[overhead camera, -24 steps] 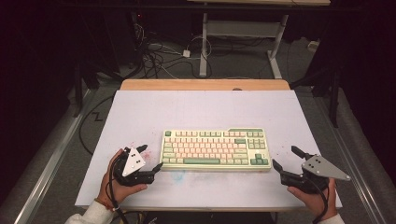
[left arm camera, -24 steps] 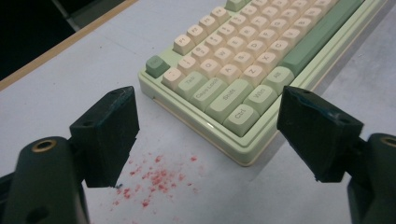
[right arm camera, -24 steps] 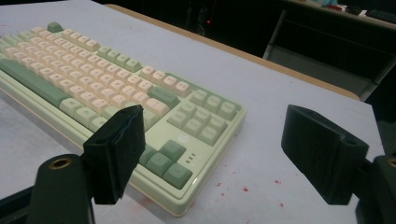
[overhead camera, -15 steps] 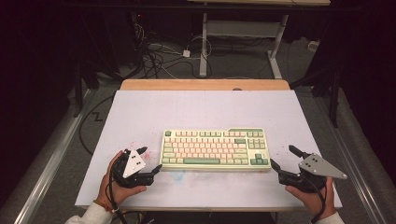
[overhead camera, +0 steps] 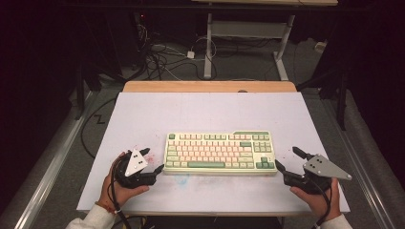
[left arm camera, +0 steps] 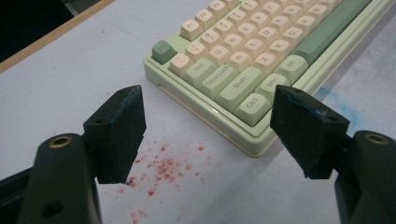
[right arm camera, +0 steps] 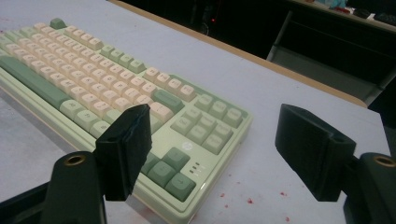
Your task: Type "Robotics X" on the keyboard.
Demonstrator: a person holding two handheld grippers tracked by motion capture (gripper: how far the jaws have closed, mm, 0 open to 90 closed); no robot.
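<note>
A cream and green keyboard (overhead camera: 219,152) lies flat in the near middle of the white table (overhead camera: 205,112). My left gripper (overhead camera: 145,161) is held at the keyboard's near-left corner, open, with that corner (left arm camera: 252,135) between the jaws and no contact. My right gripper (overhead camera: 286,159) stands open at the keyboard's near-right corner. In the right gripper view the arrow-key corner (right arm camera: 180,184) sits just ahead of its left jaw, while its other jaw is over bare table. Nothing is held by either gripper (left arm camera: 208,95) (right arm camera: 215,116).
Red specks (left arm camera: 163,165) dot the table by the left gripper, and a blue smear (overhead camera: 184,180) lies in front of the keyboard. A wooden strip (overhead camera: 210,86) edges the far side. Beyond it are floor cables (overhead camera: 162,57) and a desk frame (overhead camera: 248,28).
The right gripper has shifted slightly left, closer to the keyboard's right end. The left gripper has hardly moved. Both stay open.
</note>
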